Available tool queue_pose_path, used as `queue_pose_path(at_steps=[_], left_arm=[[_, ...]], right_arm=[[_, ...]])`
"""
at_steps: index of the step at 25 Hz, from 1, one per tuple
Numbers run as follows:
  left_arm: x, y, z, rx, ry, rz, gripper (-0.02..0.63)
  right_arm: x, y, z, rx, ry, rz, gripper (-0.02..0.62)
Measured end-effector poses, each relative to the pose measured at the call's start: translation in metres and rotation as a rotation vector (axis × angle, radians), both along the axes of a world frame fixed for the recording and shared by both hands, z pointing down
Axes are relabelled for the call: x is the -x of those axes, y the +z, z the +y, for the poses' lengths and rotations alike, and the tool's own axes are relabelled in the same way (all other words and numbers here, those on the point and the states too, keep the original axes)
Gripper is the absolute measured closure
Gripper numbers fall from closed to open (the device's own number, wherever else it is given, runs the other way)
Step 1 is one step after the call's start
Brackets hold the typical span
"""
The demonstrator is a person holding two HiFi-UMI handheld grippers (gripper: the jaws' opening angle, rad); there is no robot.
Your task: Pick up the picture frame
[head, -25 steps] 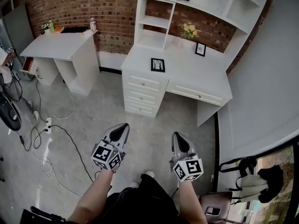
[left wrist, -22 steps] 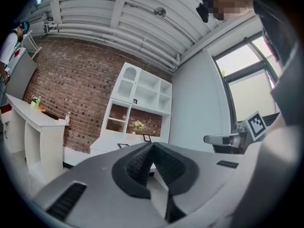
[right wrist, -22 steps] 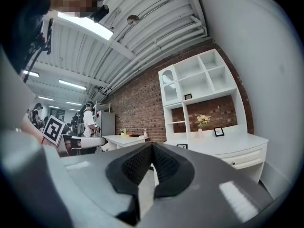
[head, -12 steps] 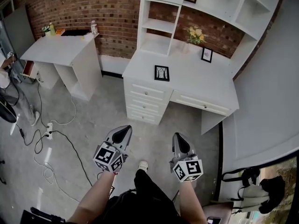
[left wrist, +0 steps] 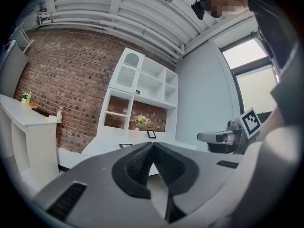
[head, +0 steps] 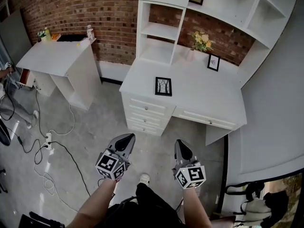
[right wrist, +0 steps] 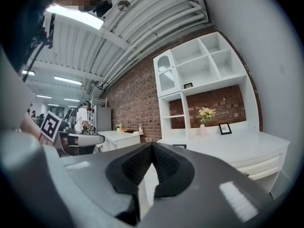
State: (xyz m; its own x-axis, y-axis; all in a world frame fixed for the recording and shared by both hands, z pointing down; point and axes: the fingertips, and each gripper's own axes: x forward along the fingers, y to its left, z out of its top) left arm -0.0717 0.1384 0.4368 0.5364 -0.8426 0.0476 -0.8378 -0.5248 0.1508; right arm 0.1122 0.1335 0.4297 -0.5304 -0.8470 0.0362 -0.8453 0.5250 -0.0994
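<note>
Gripping nothing, left gripper (head: 129, 137) and right gripper (head: 181, 142) are pinched shut; only head view shows cables (head: 81, 167).

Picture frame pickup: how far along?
Done: nothing yet. The picture frame sits untouched on the desk. In hand: the left gripper and right gripper are over the floor short of the desk, jaws together and empty. Left: reach the picture frame, open, grasp, lift.
</note>
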Motion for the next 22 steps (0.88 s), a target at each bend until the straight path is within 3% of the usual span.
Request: queue_pose_path(at_steps=[12,22], left_arm=[[-0.015,0.007,-0.092,0.013,0.007,0.011,0.6],[-0.004,0.013,-0.129,0.031,-0.029,0.016,0.6]], right_arm=[[-0.006,0.017,-0.087,0.041,-0.015,0.015,0.592],[-0.003,0.034,-0.124,0.085,-0.027,0.012,0.592]])
